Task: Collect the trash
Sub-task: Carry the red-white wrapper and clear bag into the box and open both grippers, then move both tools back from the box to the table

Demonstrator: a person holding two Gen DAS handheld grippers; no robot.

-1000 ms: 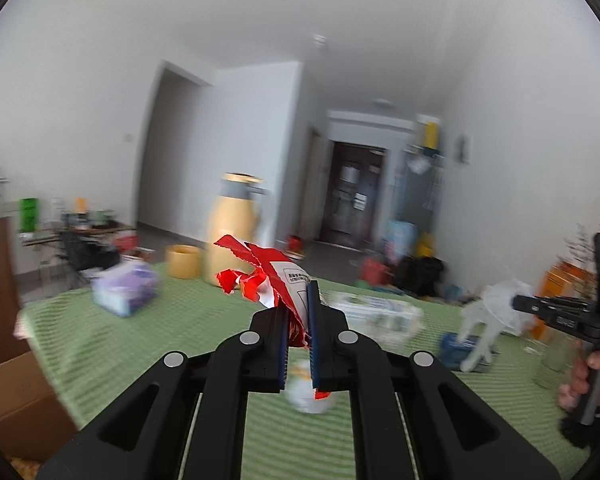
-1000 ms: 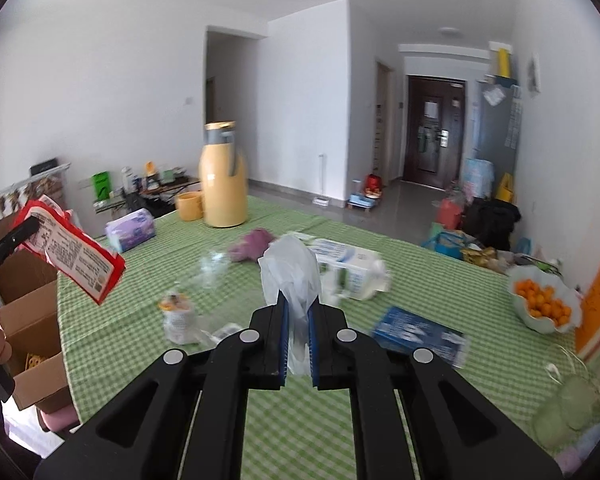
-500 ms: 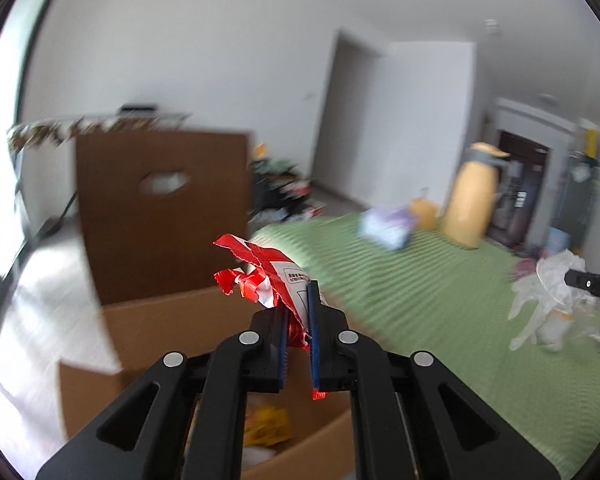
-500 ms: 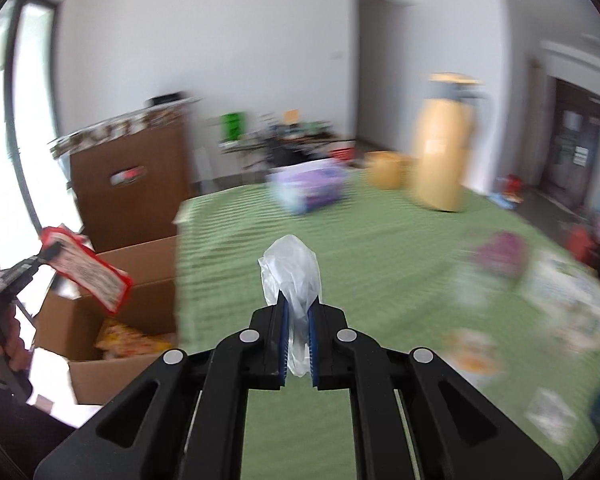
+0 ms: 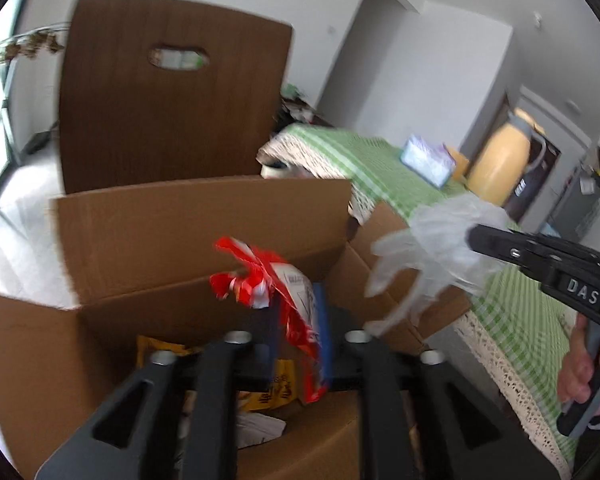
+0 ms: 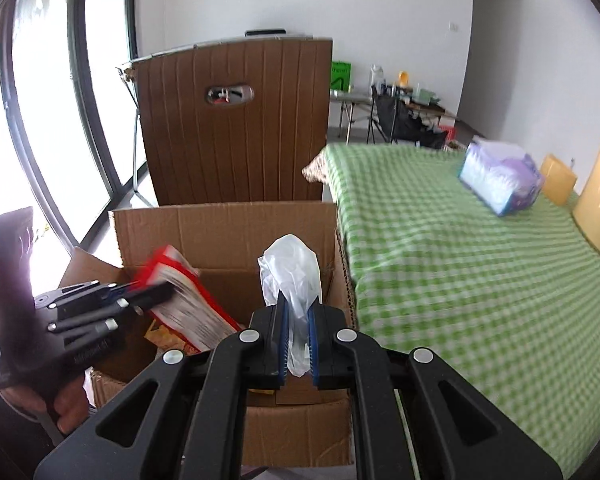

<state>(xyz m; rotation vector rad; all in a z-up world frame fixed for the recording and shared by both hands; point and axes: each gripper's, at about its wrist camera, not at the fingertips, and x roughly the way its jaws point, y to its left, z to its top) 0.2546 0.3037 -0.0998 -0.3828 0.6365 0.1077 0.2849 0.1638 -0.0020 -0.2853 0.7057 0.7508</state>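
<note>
Cardboard box (image 6: 228, 240) at frame centre is already holding wrappers. The left gripper (image 5: 300, 332) is pinching a red wrapper (image 5: 276, 292) above it; the right gripper (image 6: 298, 344) is clamping a clear glove (image 6: 290, 276). Neither piece is dropped in yet.

box (image 6: 224, 236) between chair (image 6: 236, 124) and table (image 6: 460, 248)

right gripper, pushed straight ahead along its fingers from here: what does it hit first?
Likely the far flap of the cardboard box. The right gripper, shut on a plastic glove, points over the open box toward that upright flap, with the brown chair back behind. Depth is uncertain.
</note>
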